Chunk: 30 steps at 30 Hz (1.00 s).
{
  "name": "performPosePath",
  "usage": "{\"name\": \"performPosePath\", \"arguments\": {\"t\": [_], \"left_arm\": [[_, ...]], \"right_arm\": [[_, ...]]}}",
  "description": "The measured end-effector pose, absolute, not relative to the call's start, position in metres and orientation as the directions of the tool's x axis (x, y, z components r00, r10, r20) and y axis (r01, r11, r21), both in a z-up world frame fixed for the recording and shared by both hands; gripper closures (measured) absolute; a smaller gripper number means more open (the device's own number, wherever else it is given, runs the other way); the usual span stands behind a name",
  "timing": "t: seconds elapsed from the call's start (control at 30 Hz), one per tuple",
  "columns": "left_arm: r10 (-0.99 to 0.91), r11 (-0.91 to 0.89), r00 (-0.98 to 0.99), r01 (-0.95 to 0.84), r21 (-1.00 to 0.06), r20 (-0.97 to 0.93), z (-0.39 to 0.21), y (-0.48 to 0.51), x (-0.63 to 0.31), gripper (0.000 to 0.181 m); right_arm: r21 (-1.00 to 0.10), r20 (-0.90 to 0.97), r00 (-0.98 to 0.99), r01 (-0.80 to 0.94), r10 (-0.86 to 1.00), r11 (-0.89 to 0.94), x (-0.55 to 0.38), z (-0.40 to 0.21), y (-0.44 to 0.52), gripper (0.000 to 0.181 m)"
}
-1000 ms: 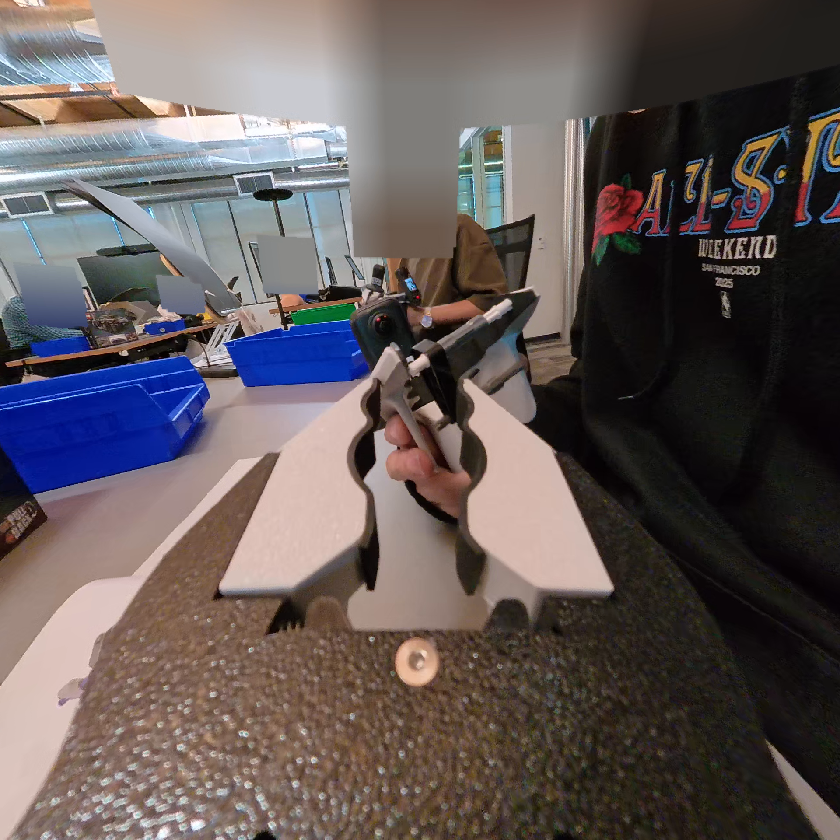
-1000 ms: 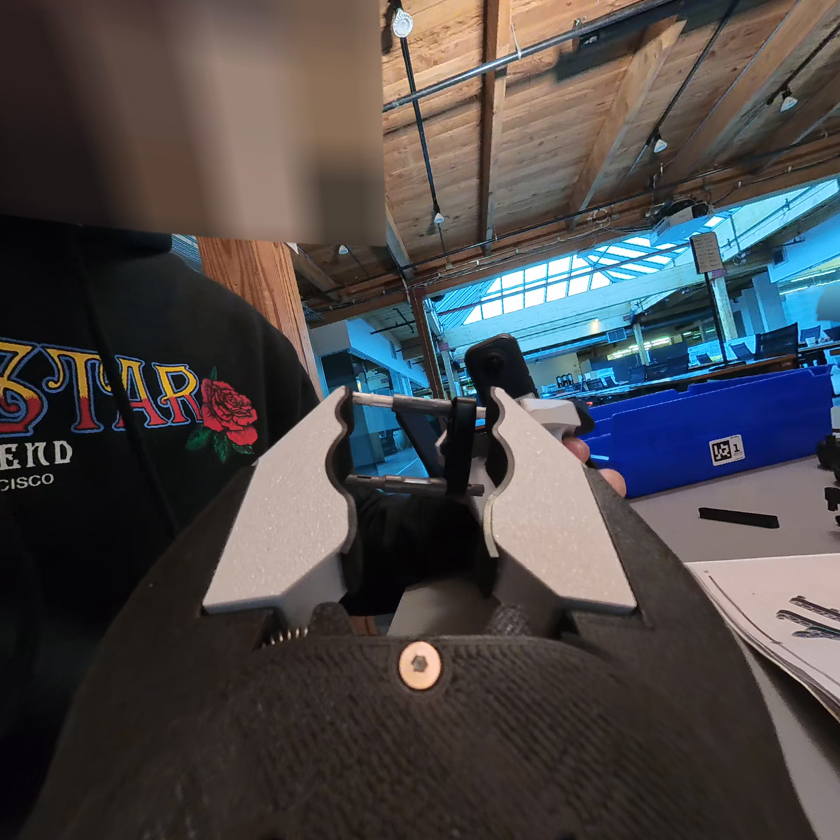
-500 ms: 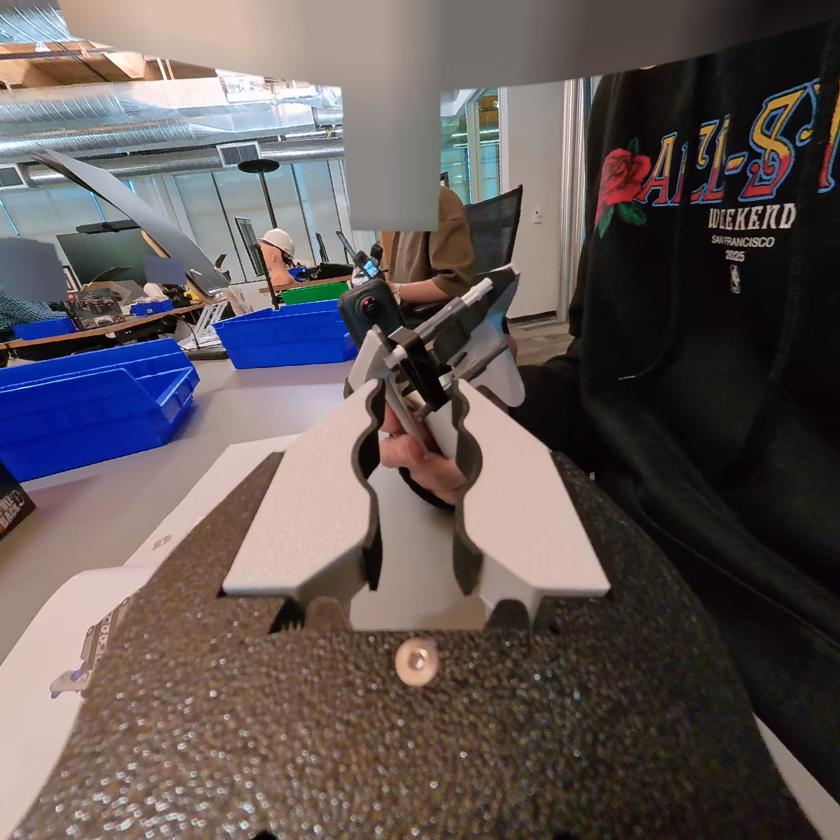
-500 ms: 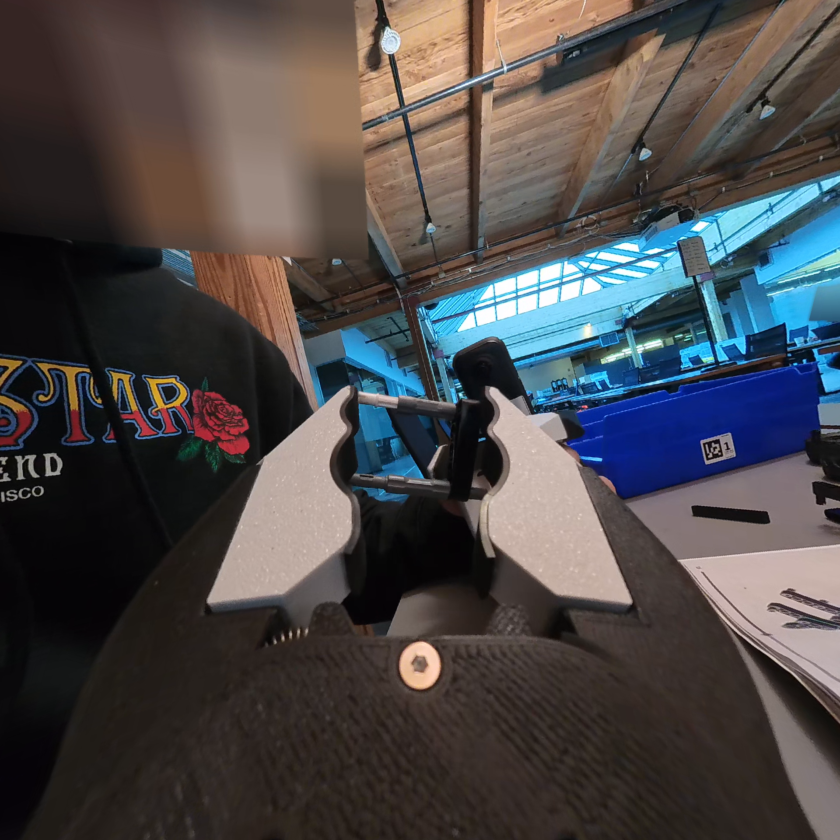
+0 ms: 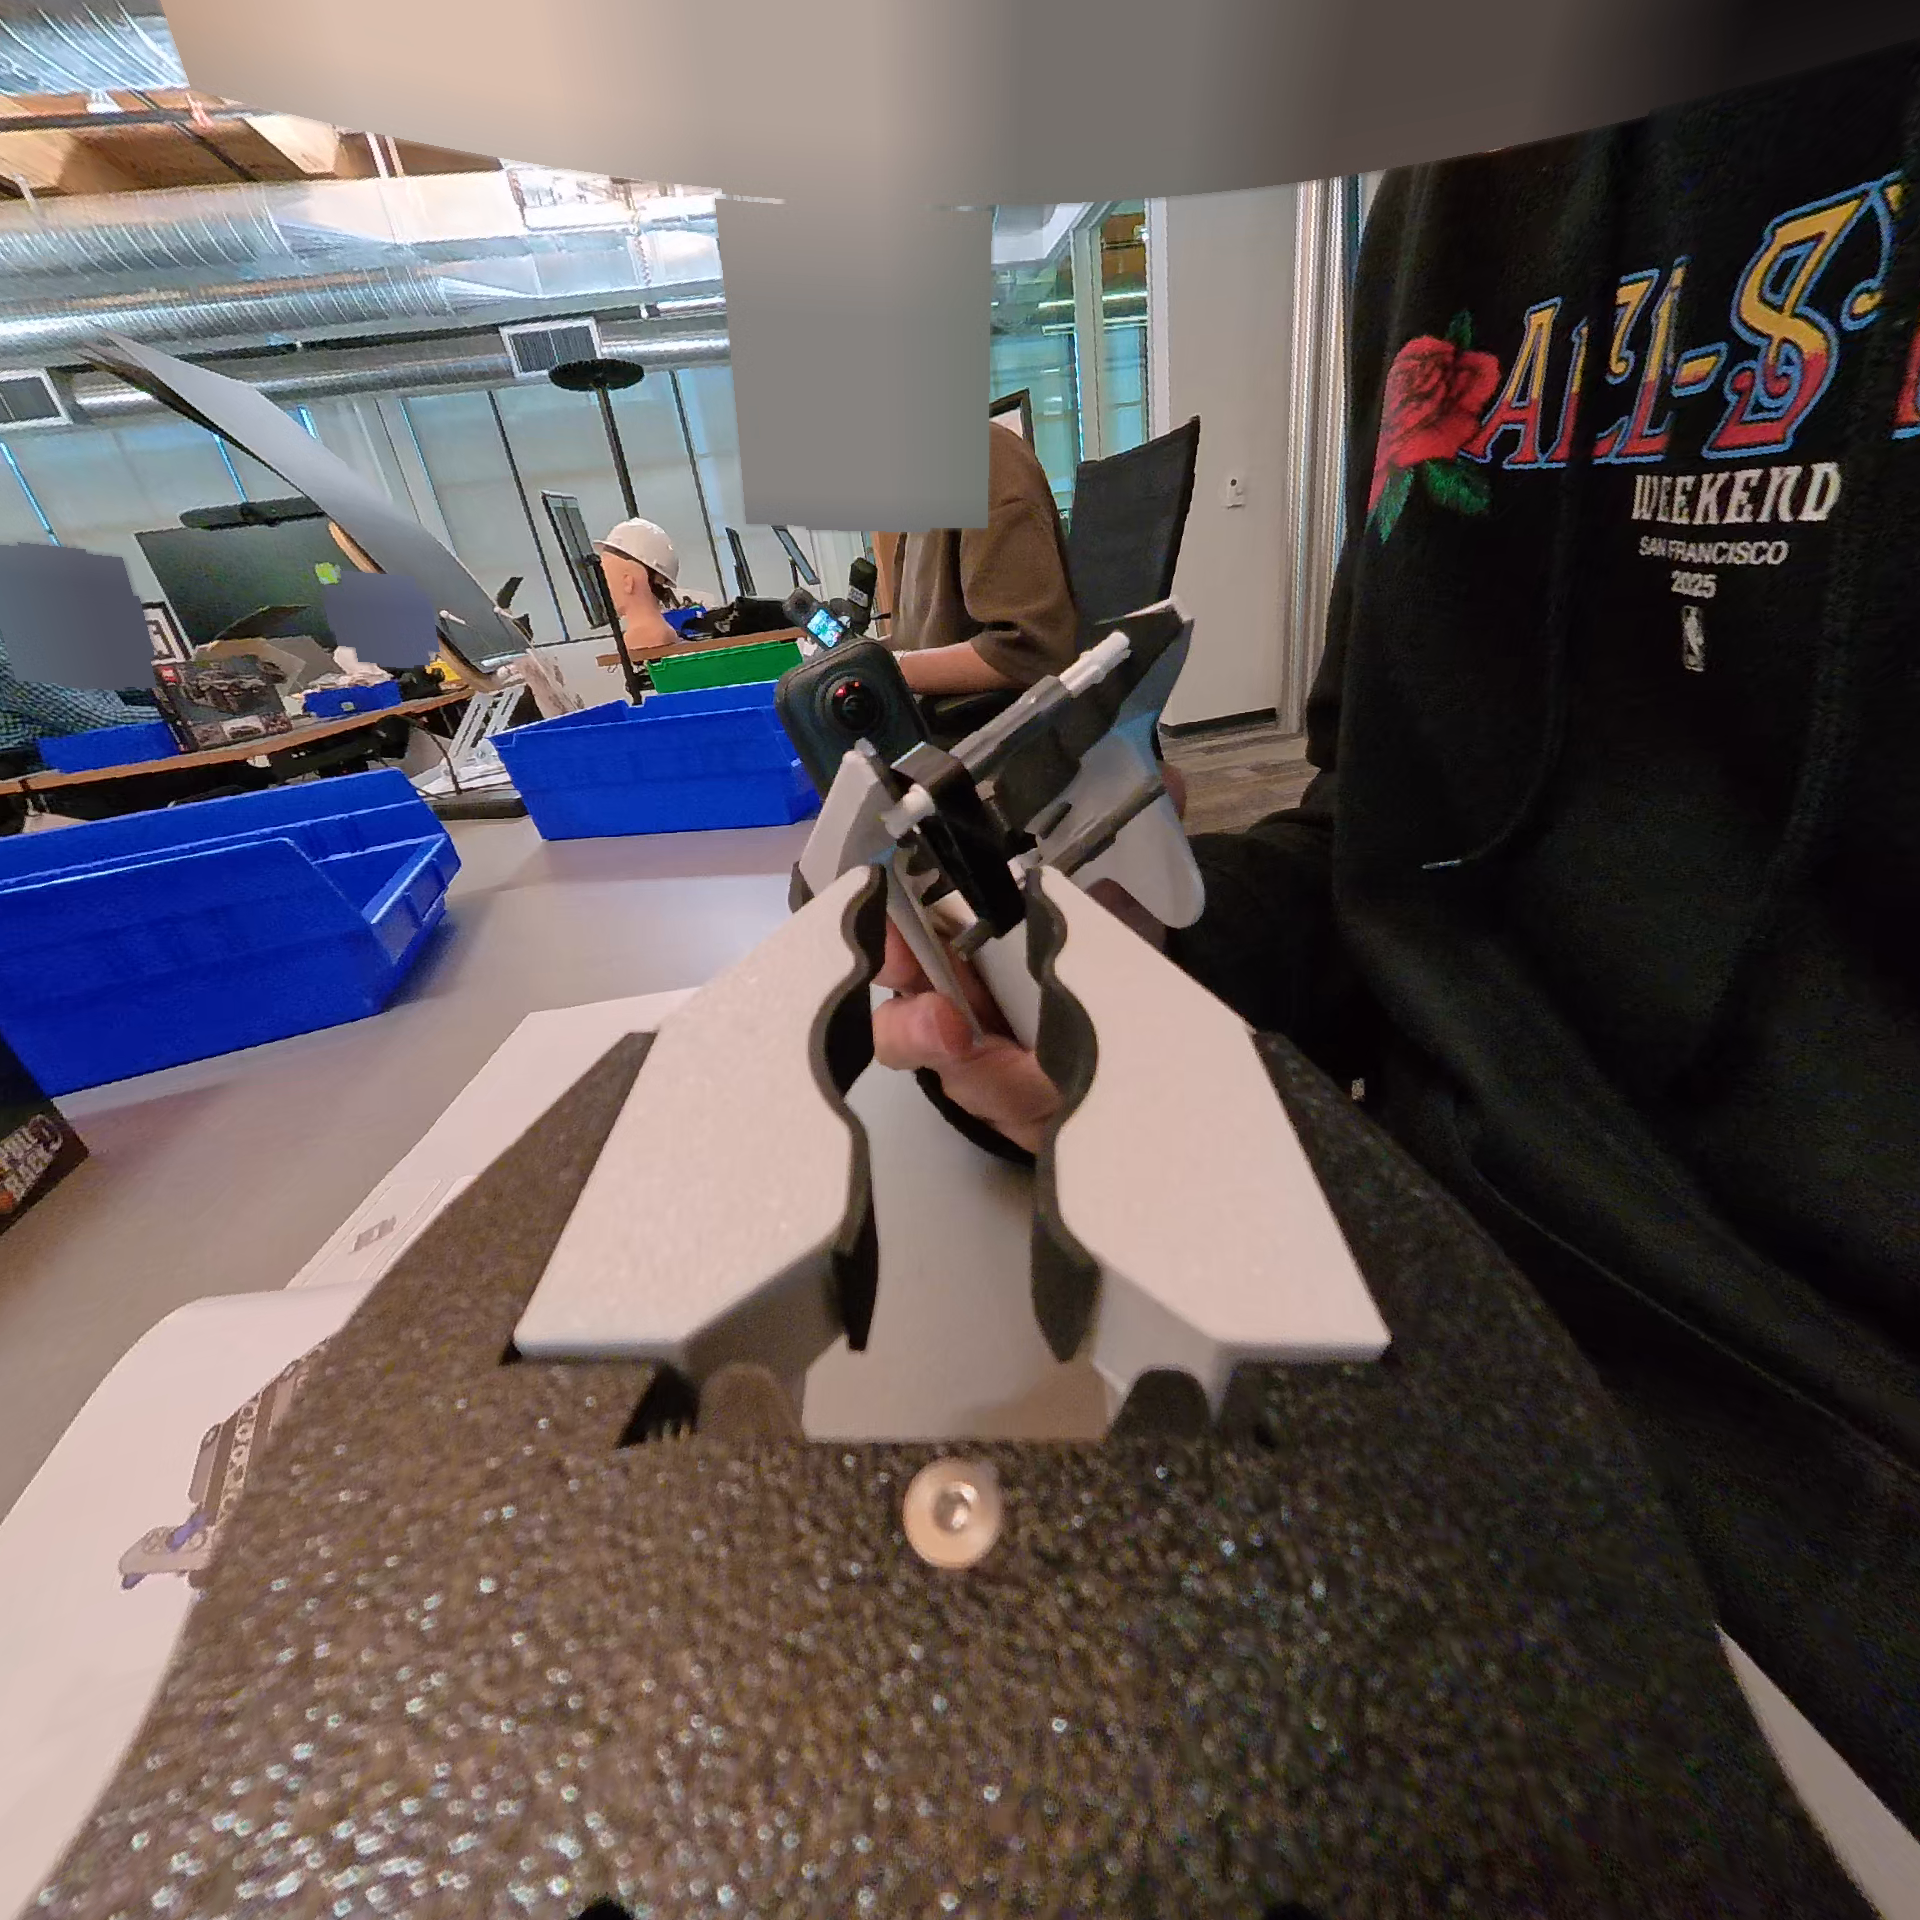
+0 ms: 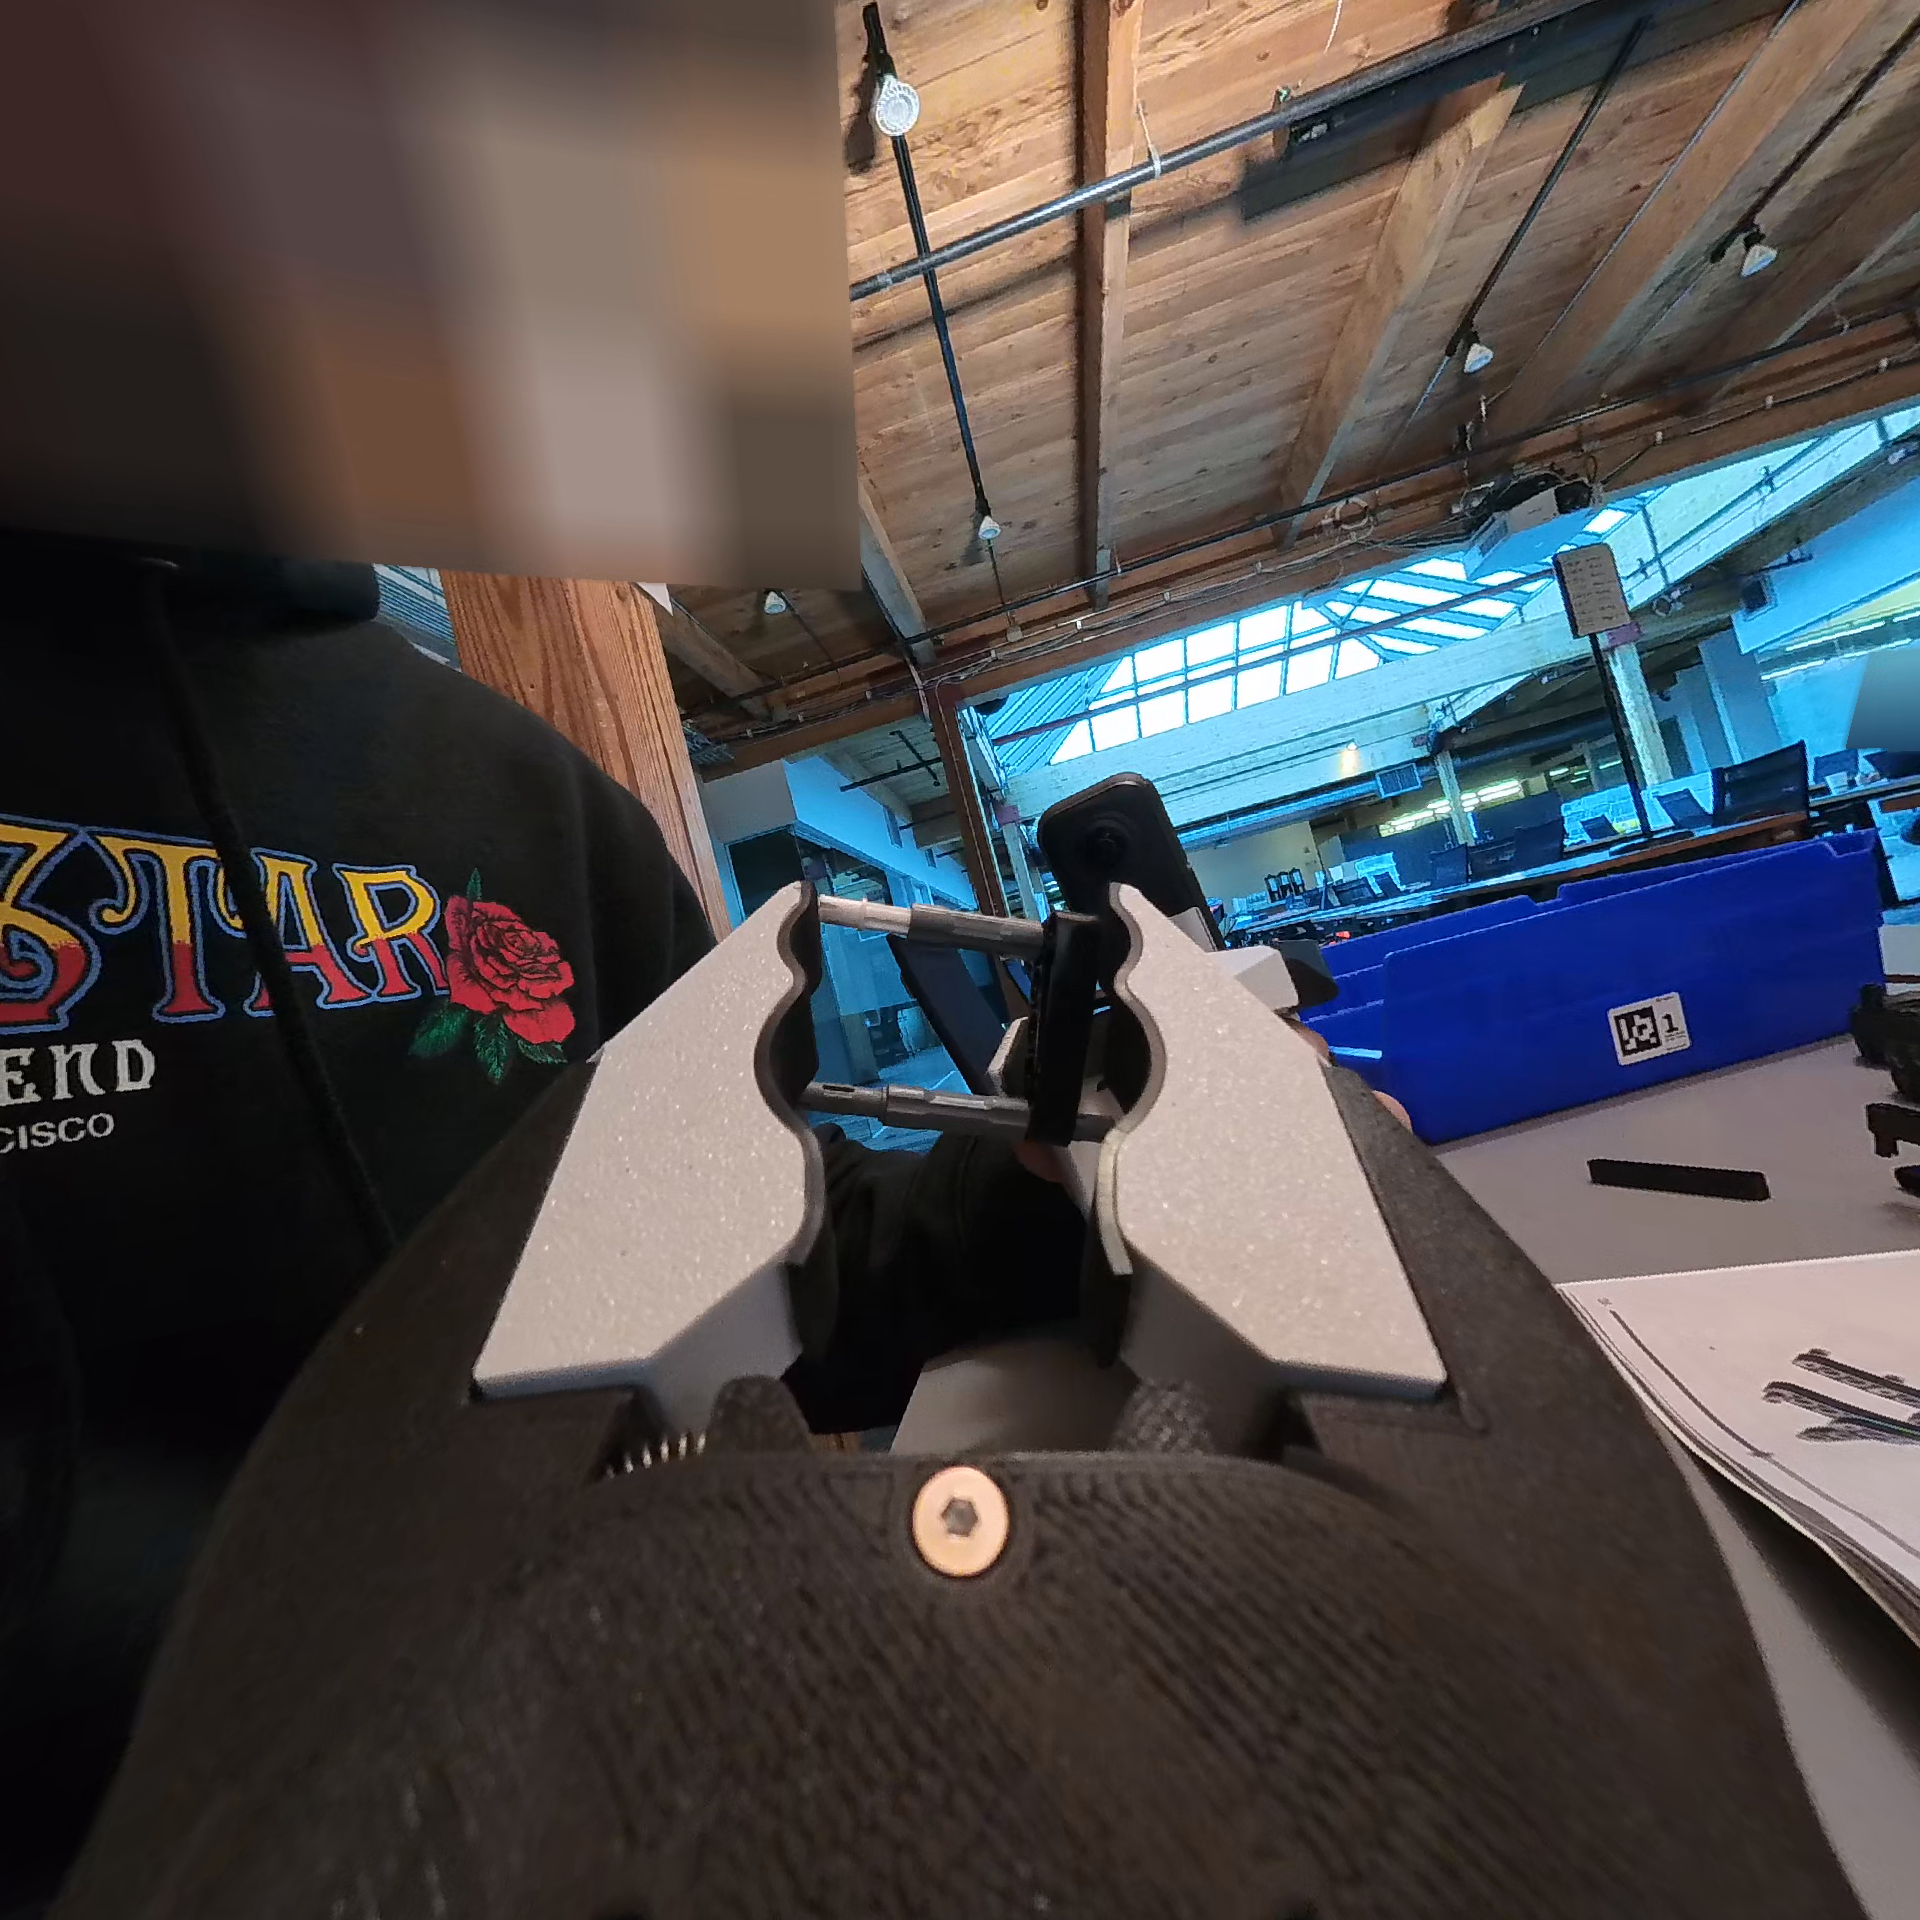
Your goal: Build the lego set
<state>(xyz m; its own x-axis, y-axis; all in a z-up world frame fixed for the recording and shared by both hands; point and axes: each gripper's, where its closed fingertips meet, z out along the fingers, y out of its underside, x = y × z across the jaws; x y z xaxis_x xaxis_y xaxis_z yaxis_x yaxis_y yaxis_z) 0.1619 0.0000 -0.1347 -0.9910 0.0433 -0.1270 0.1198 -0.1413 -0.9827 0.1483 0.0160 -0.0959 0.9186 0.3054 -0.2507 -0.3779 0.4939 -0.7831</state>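
Black beam (image 6: 1060, 1029) carrying two grey pins (image 6: 914, 1101), held in air at chest height. Right gripper (image 6: 956, 1023) clamps it end to end. Left gripper (image 5: 951, 935) part-open just beside beam, apparently not touching. Step: mid-assembly handover. Next: left closes squarely on beam.

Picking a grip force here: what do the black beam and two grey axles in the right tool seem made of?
Black beam: looks like moulded hard plastic, smooth with a slight sheen. Grey axles: probably plastic too, matte, with crisp moulded steps; the look alone cannot rule out metal.
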Motion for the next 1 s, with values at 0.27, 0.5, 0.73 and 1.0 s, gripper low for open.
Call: {"name": "performPosePath", "arguments": {"t": [0.27, 0.5, 0.73, 1.0], "left_arm": [[0.041, -0.14, -0.991, 0.119, -0.983, -0.126, -0.135, 0.0, 0.162, 0.157], [0.04, -0.14, -0.991, 0.119, -0.983, -0.126, -0.135, 0.0, 0.163, 0.158], [0.036, -0.143, -0.992, 0.114, -0.983, -0.12, -0.135, 0.0, 0.164, 0.158], [0.035, -0.142, -0.991, 0.121, -0.982, -0.127, -0.135, 0.0, 0.162, 0.159]], "right_arm": [[-0.784, -0.249, 0.919, -0.377, 0.305, 0.494, 0.148, -0.096, 0.016, 0.13], [-0.78, -0.252, 0.918, -0.38, 0.307, 0.497, 0.149, -0.095, 0.015, 0.13], [-0.747, -0.271, 0.893, -0.43, 0.358, 0.508, 0.149, -0.092, 0.01, 0.13], [-0.506, -0.316, 0.804, -0.592, 0.504, 0.627, 0.17, -0.072, -0.028, 0.13]]}}
